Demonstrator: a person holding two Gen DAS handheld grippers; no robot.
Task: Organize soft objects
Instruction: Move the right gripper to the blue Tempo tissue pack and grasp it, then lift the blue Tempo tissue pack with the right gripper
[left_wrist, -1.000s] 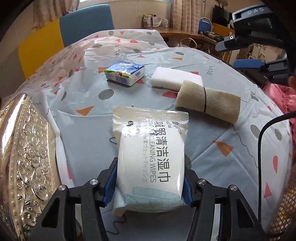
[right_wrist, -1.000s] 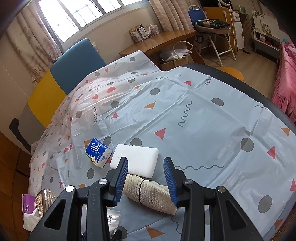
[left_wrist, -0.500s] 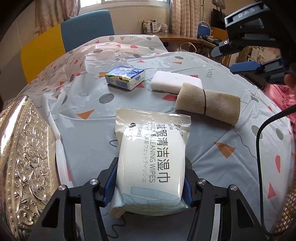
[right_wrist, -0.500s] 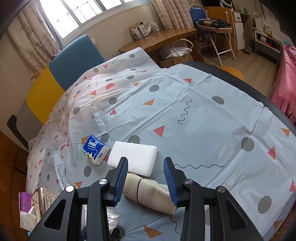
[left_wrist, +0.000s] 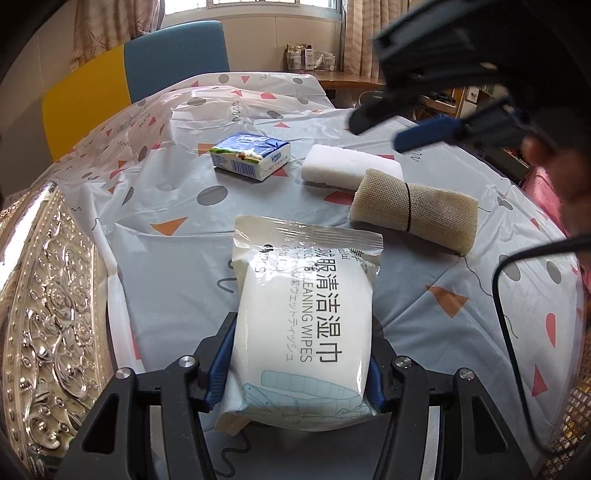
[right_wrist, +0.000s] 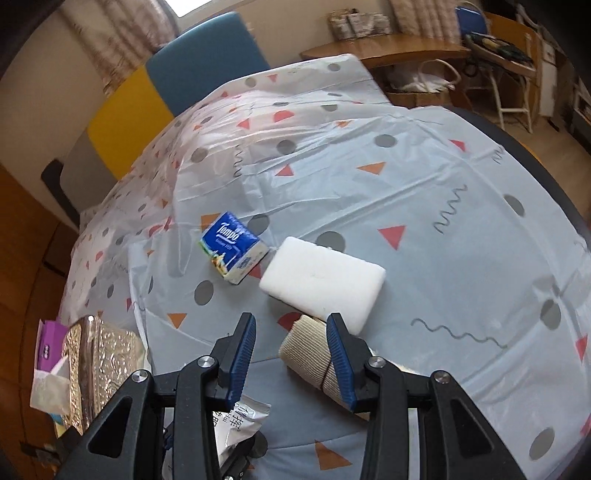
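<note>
My left gripper (left_wrist: 299, 354) is shut on a white pack of cleaning wipes (left_wrist: 306, 317), held just above the tablecloth. Beyond it lie a blue Tempo tissue pack (left_wrist: 251, 155), a white sponge block (left_wrist: 347, 168) and a rolled beige cloth (left_wrist: 413, 210) bound by a black band. My right gripper (right_wrist: 291, 332) is open and empty, above the table near the rolled cloth (right_wrist: 306, 354). The sponge (right_wrist: 321, 284) and tissue pack (right_wrist: 232, 251) lie just ahead of it. It shows blurred at the upper right of the left wrist view (left_wrist: 428, 110).
An embossed silver box (left_wrist: 40, 314) stands at the left, with a purple tissue pack (right_wrist: 48, 343) beside it. The round table has a patterned plastic cloth (right_wrist: 406, 192). A blue and yellow chair (left_wrist: 140, 77) stands at the far side.
My right gripper has swung down and leftward toward the objects, its view now tilted and closer. My left gripper still holds the wipes, moved slightly forward.
</note>
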